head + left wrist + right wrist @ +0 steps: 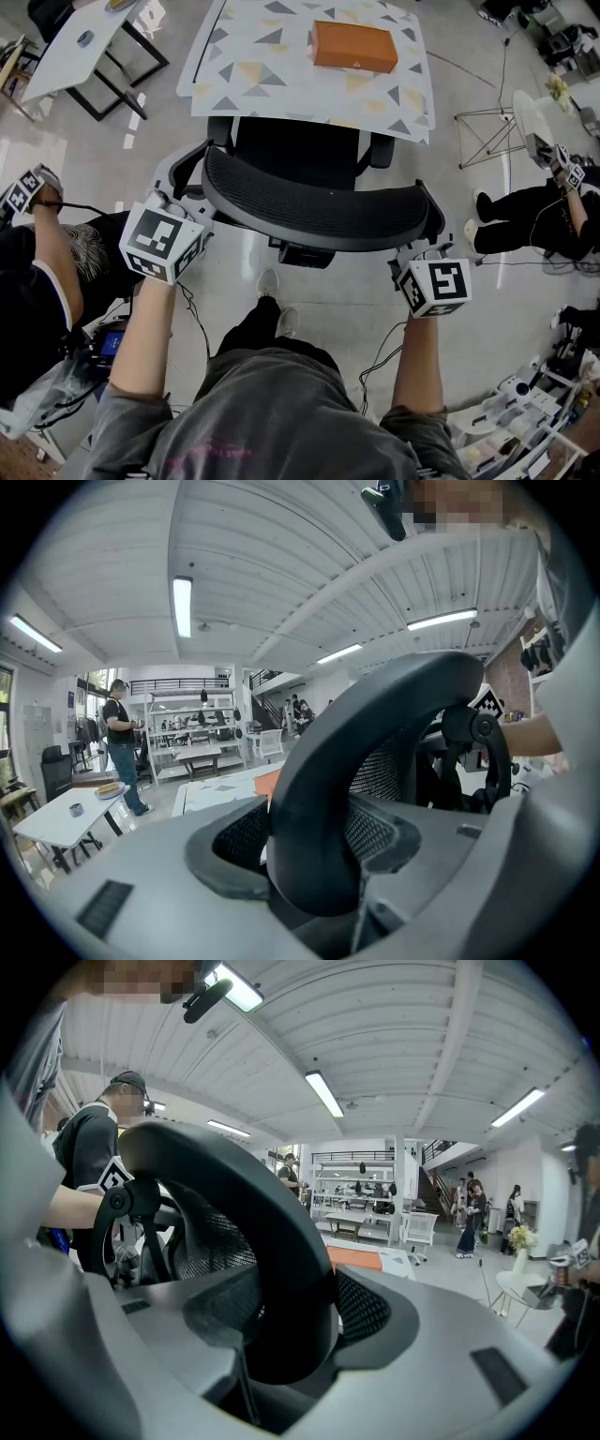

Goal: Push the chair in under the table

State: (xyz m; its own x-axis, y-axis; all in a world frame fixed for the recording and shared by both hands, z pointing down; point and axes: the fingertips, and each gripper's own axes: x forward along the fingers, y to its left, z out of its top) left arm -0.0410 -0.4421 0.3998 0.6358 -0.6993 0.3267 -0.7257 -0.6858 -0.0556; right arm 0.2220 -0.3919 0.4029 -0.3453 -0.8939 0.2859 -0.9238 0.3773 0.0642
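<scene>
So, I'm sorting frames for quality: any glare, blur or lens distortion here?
Head view: sharp, evenly lit, faint sheen on the floor. Left gripper view: strong fisheye, black corners, the chair backrest looms soft up close. Right gripper view: same bowing, ceiling lamp blown out.

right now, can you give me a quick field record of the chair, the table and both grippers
chair: black mesh office chair, seat facing the table
backrest: nearest the person, curved rim on top
left hand-held gripper: shut on the backrest's left end
right hand-held gripper: shut on the backrest's right end
table: triangle-patterned top, straight ahead of the chair
on table: orange box
progress: much of the seat shows in front of the table edge, not yet pushed in
</scene>
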